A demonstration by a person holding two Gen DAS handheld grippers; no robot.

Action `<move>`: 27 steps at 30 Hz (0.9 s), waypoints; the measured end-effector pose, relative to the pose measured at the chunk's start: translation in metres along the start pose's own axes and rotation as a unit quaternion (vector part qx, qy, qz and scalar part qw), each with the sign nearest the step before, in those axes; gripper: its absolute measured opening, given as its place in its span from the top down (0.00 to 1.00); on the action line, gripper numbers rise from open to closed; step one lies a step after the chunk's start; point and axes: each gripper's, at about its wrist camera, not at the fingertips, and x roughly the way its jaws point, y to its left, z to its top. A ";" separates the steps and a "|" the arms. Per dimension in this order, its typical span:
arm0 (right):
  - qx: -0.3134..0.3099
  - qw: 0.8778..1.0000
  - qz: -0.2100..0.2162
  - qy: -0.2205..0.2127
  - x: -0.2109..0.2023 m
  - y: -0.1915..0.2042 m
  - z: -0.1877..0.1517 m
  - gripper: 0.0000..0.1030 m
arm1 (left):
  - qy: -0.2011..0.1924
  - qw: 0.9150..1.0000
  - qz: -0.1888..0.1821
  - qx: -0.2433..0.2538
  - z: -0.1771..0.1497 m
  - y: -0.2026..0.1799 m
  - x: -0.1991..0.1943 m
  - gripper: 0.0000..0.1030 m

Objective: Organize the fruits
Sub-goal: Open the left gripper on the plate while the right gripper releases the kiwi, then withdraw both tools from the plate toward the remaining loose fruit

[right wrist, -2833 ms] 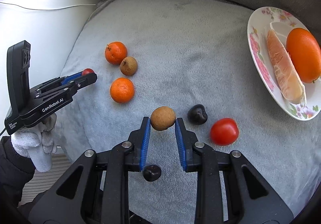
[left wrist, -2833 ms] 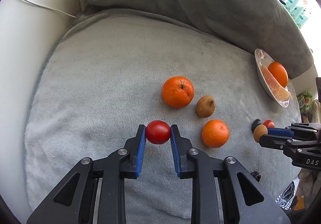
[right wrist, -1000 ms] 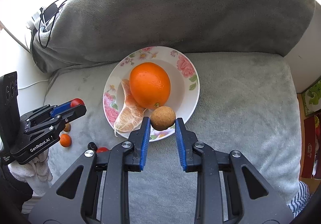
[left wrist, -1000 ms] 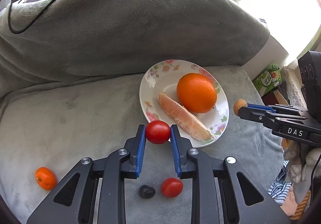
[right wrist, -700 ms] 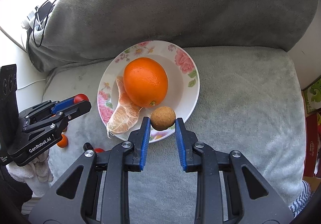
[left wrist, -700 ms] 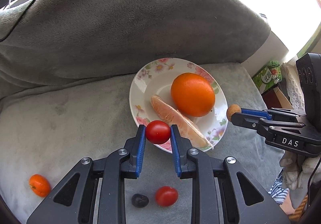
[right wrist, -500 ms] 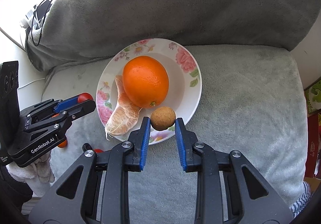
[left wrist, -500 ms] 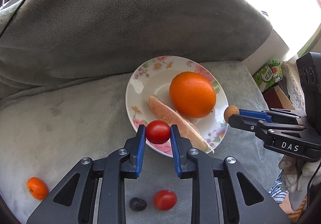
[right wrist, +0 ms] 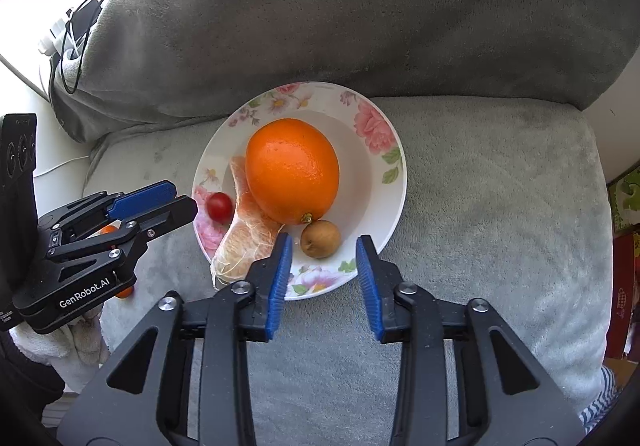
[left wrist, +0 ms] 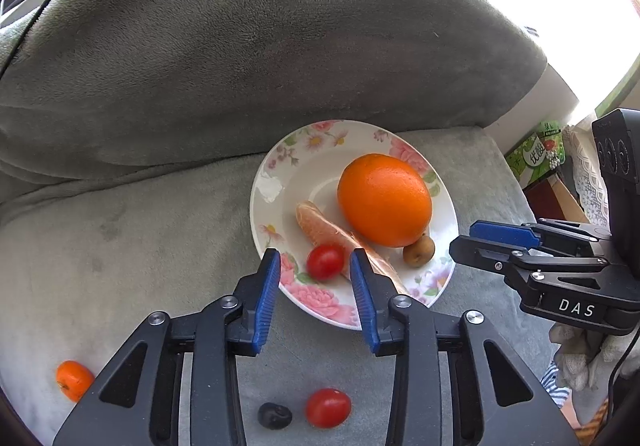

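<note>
Fruit set down on the floral plate

Both claws hang wide open and empty over the white flower-patterned china plate [left wrist: 276, 182]. The left claw [left wrist: 314, 286] frames the small red cherry tomato [left wrist: 325, 261], which lies beside the peeled orange segment [left wrist: 320, 224]. The right claw [right wrist: 323, 270] frames the small brown round fruit [right wrist: 320, 239], which touches the large whole orange [right wrist: 292, 170].

This looks like the release step, just finished. Next, I judge, both claws must back off and fetch the strays on the grey plush sofa cushion [left wrist: 120, 230]: a second red tomato [left wrist: 328, 407], a small dark fruit [left wrist: 274, 415] and a small mandarin [left wrist: 74, 380].

Readable lettering: "DAS" on the right claw's body, "GenRobot.AI" on the left's.
</note>
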 end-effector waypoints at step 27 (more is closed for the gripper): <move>0.021 0.999 -0.026 -0.036 -0.021 -0.012 -0.005 0.17 | -0.008 1.000 0.015 0.005 -0.001 -0.001 -0.012 0.32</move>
